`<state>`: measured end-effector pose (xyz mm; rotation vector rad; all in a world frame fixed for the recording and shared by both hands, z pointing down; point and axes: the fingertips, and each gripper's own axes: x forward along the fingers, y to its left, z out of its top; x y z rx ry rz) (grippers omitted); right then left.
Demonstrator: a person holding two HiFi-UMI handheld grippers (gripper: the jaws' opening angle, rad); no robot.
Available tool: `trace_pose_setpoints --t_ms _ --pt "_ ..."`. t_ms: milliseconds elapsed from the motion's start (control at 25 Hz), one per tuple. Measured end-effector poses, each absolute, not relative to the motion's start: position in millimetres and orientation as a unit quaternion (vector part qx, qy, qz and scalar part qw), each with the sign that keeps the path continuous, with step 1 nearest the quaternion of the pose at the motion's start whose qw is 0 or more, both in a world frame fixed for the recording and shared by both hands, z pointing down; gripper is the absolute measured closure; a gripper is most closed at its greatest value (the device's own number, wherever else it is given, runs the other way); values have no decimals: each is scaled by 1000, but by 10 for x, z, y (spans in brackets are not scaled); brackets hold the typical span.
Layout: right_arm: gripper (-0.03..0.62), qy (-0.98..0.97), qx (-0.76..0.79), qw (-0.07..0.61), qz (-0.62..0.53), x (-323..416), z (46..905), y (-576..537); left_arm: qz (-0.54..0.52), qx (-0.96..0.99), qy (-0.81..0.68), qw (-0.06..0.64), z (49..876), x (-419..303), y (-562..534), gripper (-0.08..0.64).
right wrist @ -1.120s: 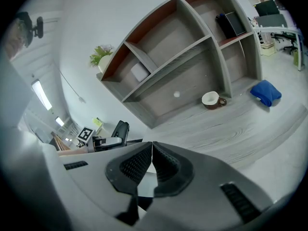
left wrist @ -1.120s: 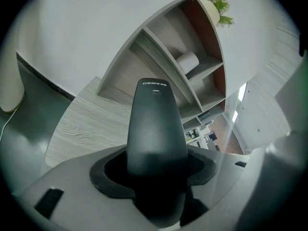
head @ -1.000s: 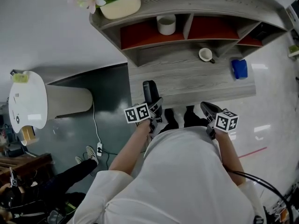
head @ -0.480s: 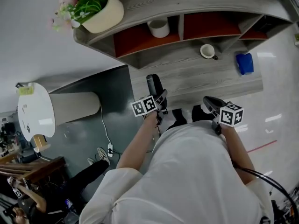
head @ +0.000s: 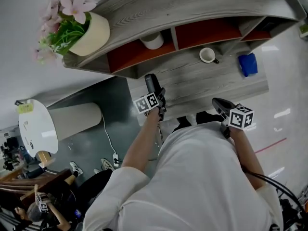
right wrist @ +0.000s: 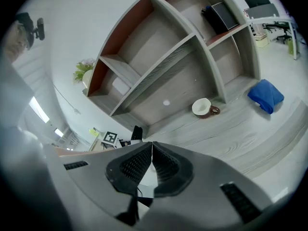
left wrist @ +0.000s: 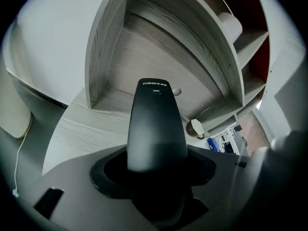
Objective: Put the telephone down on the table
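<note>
One phone (left wrist: 156,124), clamped in my left gripper (left wrist: 156,177), hangs over the table's (head: 216,81) near edge. My right gripper (right wrist: 151,165), jaws pressed together and empty, hovers at that edge too.

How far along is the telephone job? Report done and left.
Done: the telephone is clamped in the left gripper. In hand: it hangs by the left edge of the table, not yet resting on it. Left: lower it onto the wood and release. The right gripper is shut, empty.
</note>
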<state>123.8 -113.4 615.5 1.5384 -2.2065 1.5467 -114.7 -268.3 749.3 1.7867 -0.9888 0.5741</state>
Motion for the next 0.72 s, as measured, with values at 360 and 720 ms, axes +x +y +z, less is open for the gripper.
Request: trace_pose_setpoints --t_ms 360,720 --pt "575 -704 500 26 503 1359 6146 -1204 291 718 -413 478 7921 -1094 -2957 275" --pt "575 -699 493 46 516 1332 6272 -1188 310 687 -425 501 8308 -1053 -3207 273"
